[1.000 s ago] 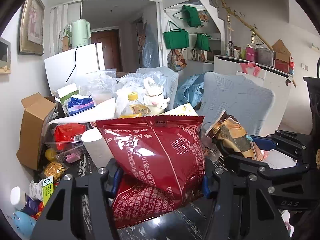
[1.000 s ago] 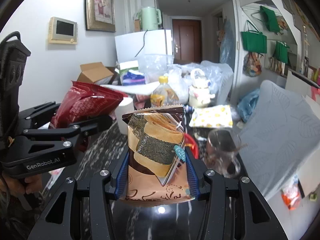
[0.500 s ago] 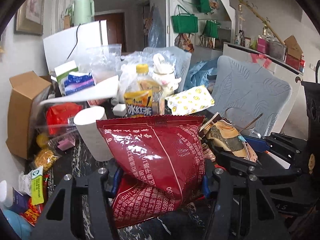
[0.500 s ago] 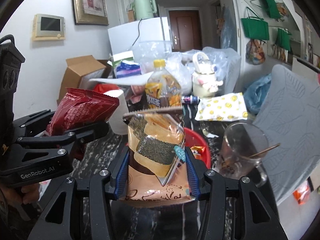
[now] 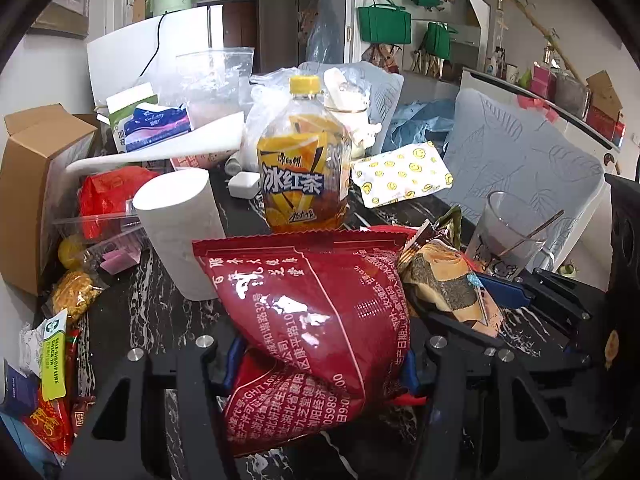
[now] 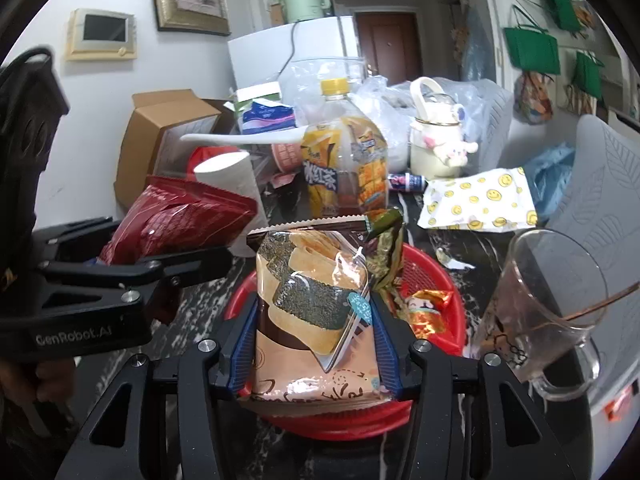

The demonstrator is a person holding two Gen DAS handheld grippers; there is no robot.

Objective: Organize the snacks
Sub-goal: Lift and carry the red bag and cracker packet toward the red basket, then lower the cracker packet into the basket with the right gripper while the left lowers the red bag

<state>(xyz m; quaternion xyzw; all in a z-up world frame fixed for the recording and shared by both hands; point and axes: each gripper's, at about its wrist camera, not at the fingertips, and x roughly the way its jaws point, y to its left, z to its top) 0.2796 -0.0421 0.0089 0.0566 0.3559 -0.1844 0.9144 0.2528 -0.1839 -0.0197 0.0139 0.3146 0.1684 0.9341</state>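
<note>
While right gripper [image 6: 314, 354] pinches seaweed snack pack [image 6: 316, 300] above red basket [image 6: 436, 276], likely for dropping inside, left gripper [image 5: 320, 364] clamps red snack bag [image 5: 312, 312] beside; iced tea bottle [image 6: 344, 160] stands behind.

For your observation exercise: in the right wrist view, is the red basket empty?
No. The red basket already holds small wrapped snacks beside the gripped seaweed snack packet.
</note>
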